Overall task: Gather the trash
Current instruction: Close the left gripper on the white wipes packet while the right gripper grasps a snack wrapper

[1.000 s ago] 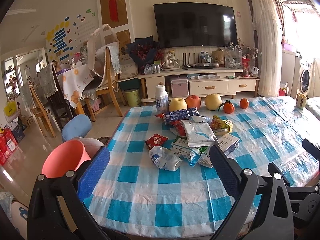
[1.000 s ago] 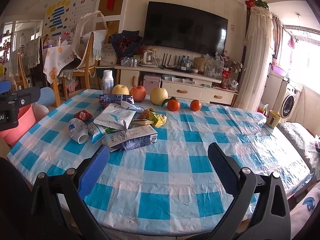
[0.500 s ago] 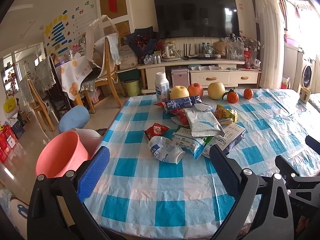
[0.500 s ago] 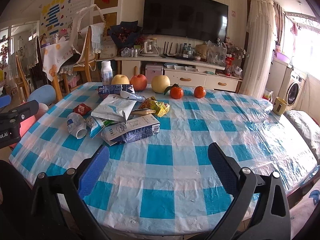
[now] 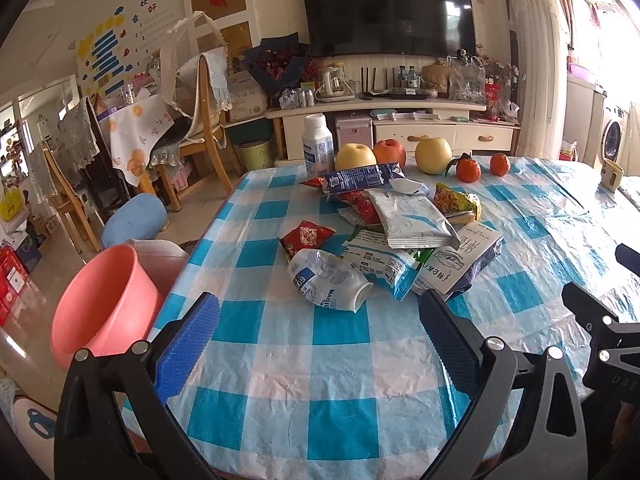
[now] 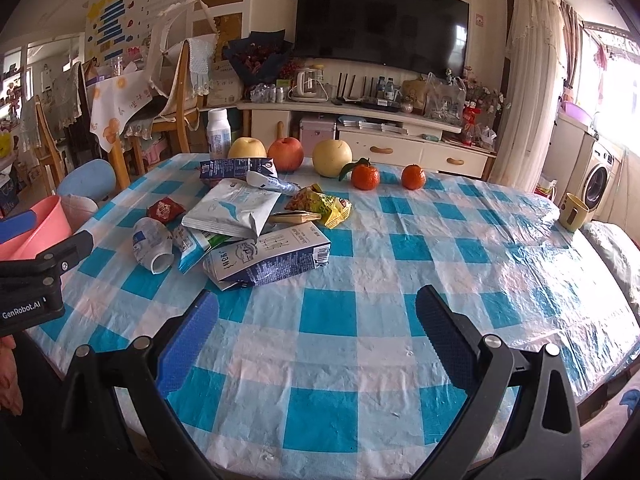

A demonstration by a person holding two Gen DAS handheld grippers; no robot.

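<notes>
Table (image 5: 344, 368) with a blue-and-white checked plastic cover is filling most of both views, its near edge lying under the two grippers.

Pink plastic bucket (image 5: 100, 304) is standing on the floor just beside the table's left edge; its rim is also showing at the left margin of the right wrist view (image 6: 44, 220).

Left gripper (image 5: 318, 328) is hovering above the near left part of the table, jaws spread wide and holding nothing. Right gripper (image 6: 316, 322) is hovering above the near middle of the table, jaws likewise spread wide, nothing between them.

Trash is lying in a loose heap on the left half of the table, well ahead of both grippers. Flattened milk carton (image 6: 264, 260) is lying on its side at the heap's near right edge. Silver-white foil pouch (image 6: 234, 210) is resting on top of the pile, overlapping the carton. Crushed white plastic bottle (image 5: 328, 280) is lying on its side at the near left of the heap, touching a blue-and-white wrapper (image 5: 384, 264). Yellow-green snack bag (image 6: 322, 206) is sitting at the heap's far right. Small red packet (image 5: 306, 236) is lying just left of the pile.

Behind the heap, an upright white bottle (image 5: 318, 146), three apples or pears (image 6: 332, 158) and two tangerines (image 6: 413, 177) are lining the far edge.
</notes>
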